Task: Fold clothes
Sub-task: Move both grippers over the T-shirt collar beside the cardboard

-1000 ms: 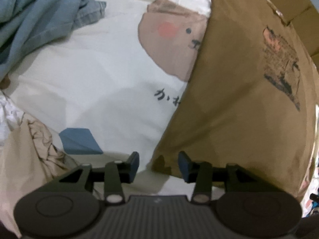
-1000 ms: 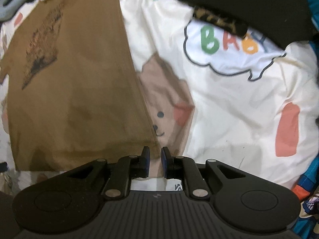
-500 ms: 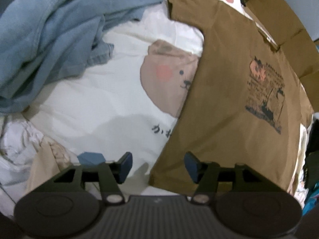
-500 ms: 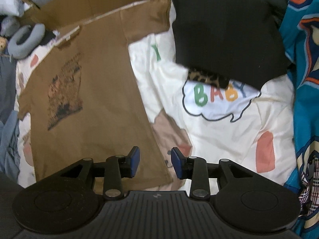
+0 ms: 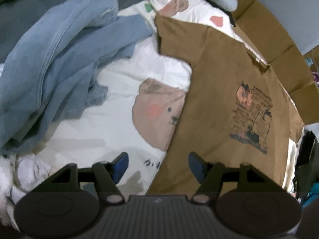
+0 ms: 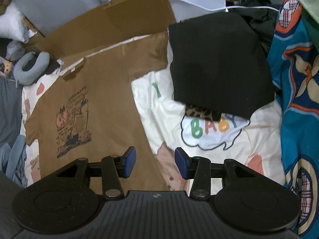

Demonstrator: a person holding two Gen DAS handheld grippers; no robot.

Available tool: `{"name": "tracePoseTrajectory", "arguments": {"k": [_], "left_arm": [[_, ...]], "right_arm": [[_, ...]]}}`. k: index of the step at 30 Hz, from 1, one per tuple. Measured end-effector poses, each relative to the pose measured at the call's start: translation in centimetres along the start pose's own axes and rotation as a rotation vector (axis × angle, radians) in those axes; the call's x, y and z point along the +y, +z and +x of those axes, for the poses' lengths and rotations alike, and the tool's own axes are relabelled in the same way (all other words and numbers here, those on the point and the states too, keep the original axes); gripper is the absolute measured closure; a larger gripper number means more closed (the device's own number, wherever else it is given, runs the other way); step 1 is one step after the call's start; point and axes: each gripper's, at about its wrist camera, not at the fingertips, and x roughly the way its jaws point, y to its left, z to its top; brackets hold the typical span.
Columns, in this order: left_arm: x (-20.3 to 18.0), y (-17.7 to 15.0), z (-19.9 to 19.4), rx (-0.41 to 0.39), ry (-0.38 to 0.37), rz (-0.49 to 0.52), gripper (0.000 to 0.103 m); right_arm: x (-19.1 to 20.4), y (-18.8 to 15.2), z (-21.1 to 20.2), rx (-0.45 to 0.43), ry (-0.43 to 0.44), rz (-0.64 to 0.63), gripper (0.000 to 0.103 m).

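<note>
The left gripper (image 5: 158,164) stands with its blue-padded jaws wide apart, having just been opening, nothing between them; the right gripper (image 6: 155,162) likewise has just been opening and holds nothing. Both hang above the hem of the brown short-sleeved T-shirt with a dark printed picture on its chest (image 5: 215,103) (image 6: 95,107), which lies spread flat on the white bedsheet printed with bears and coloured letters (image 5: 111,91) (image 6: 215,135); a crumpled pale-blue denim garment (image 5: 55,59) lies beside its sleeve; a folded black garment (image 6: 217,63) rests on the sheet at the shirt's other side; flattened brown cardboard (image 6: 111,20) lies beyond the collar.
</note>
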Motion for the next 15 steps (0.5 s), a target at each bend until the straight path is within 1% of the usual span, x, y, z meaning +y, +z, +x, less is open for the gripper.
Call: {"name": "tracePoseTrajectory", "arguments": {"k": [11,15], "left_arm": [[-3.1,2.6,-0.1,-0.035,-0.006,0.054,0.034],[-4.1,3.6,0.4,-0.042,-0.002,0.058,0.034]], "right_arm": [[0.3,2.1,0.2,-0.104,-0.012,0.032,0.053],[0.2,2.9,0.8,-0.108,0.005,0.061,0.053]]}}
